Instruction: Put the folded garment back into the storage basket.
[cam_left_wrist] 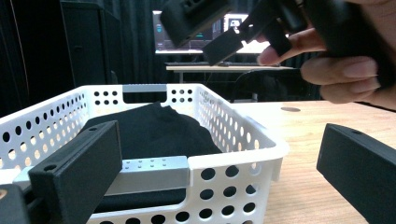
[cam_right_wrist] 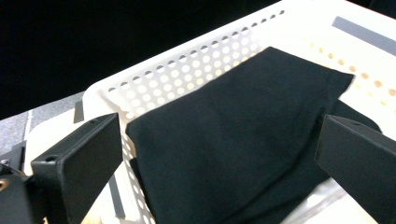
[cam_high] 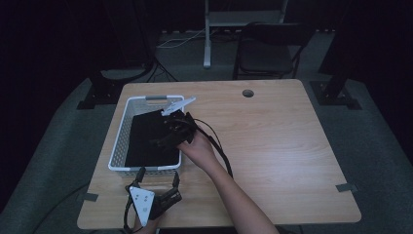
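The right gripper [cam_high: 163,139] hangs over the basket [cam_high: 120,141] with jaws spread wide above the folded black cloth [cam_right_wrist: 233,140] lying inside — not touching it. The left gripper [cam_high: 158,180] — also open — rests on the table [cam_high: 272,146] just beside the basket's near wall.

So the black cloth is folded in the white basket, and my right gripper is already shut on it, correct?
Not quite. The black cloth does lie folded in the white basket, but the right gripper is open: the right gripper view shows its jaws spread wide above the cloth, holding nothing.
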Tool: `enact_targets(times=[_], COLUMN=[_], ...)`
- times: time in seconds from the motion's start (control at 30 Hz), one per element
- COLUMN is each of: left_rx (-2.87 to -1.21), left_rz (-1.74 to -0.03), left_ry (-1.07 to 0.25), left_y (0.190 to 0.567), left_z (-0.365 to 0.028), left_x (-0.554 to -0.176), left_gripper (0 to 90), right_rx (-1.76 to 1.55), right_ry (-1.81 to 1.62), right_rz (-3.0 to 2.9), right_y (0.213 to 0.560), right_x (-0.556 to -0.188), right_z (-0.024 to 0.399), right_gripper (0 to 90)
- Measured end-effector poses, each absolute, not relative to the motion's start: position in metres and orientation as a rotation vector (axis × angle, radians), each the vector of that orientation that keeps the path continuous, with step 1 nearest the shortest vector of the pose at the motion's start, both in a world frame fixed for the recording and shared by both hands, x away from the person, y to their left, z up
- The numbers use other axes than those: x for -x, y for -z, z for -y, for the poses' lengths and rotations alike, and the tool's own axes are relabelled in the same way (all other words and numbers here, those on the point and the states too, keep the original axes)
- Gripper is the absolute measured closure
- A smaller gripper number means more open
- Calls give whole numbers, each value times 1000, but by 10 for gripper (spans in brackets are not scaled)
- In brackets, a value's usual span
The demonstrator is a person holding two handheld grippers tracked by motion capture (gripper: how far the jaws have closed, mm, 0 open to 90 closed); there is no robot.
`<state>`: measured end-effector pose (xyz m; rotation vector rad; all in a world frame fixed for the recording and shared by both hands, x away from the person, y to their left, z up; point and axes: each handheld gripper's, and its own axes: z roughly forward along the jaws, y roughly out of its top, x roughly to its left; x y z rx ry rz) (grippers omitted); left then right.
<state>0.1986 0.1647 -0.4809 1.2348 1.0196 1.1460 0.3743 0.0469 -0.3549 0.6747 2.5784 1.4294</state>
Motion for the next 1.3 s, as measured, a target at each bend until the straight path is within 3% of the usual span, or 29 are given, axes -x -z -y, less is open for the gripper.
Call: enact_targets(times=[1.3], left_rx=[-1231], left_rz=[-1018], left_ry=[-1148], left_y=[481], left_z=[-165], left_x=[-198], left_gripper=[13], right_rx=[-743], right_ry=[-1390], right_rz=[-2512], right_y=[348], right_x=[-349], right_z=[13], right_gripper=[6])
